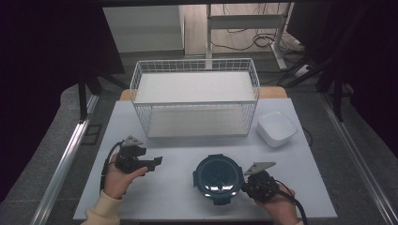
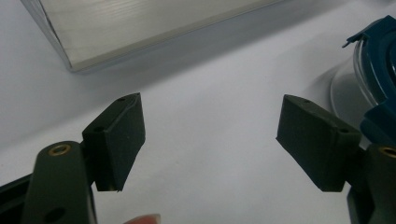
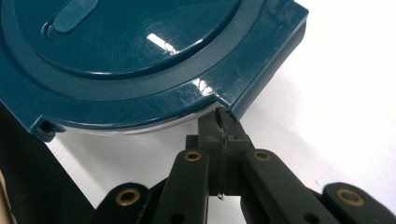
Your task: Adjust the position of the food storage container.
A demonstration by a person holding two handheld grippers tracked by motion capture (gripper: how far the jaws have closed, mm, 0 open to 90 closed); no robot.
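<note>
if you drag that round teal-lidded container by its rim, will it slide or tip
Probably slides: the container sits low, wide and flat on the smooth table. Its glossy hard lid looks stiff but slippery, so the right gripper, pinching just under the lid's edge, might slip off.

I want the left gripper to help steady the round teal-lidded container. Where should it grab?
Probably the lid's side latch tab on the round container, approached level from the left: the tab juts past the rim, and the open left gripper already faces it.
</note>
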